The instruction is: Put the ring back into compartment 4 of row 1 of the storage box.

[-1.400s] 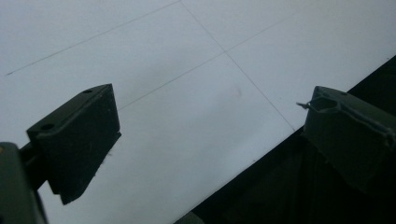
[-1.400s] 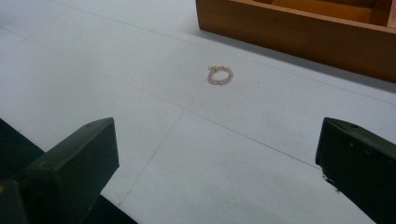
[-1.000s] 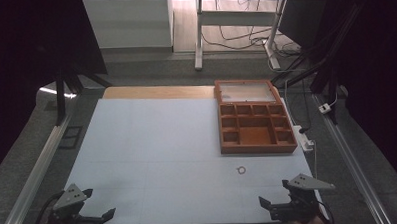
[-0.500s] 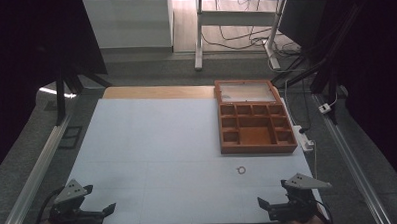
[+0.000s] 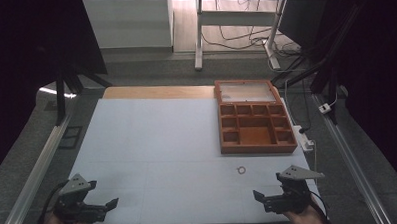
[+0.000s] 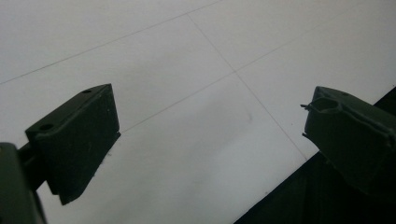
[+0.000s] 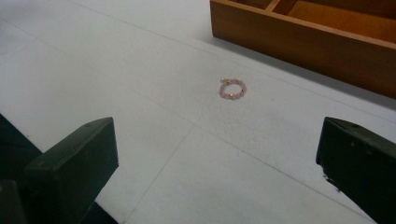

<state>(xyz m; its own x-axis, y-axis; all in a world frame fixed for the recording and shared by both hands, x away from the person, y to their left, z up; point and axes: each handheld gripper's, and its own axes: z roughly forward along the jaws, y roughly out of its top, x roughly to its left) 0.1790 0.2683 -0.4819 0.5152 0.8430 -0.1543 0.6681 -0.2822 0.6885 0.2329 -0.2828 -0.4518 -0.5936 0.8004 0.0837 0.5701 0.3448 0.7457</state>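
Bead ring [image 5: 242, 170] sits on the surface [image 5: 152, 143] lower right of frame, just below the wooden tray [image 5: 257, 149]. My right tongs [image 5: 262, 199] are nearer, ring up-left of them. Both tongs wide, empty; left tongs [image 5: 107, 206] far off lower left.

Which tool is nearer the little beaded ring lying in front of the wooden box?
Right. The right tool sits at the table's near edge just behind the ring, slightly to its right; the left tool is at the opposite near corner, far across the table.

Wooden compartment tray [image 5: 256, 130] near beaded ring [image 5: 241, 169].
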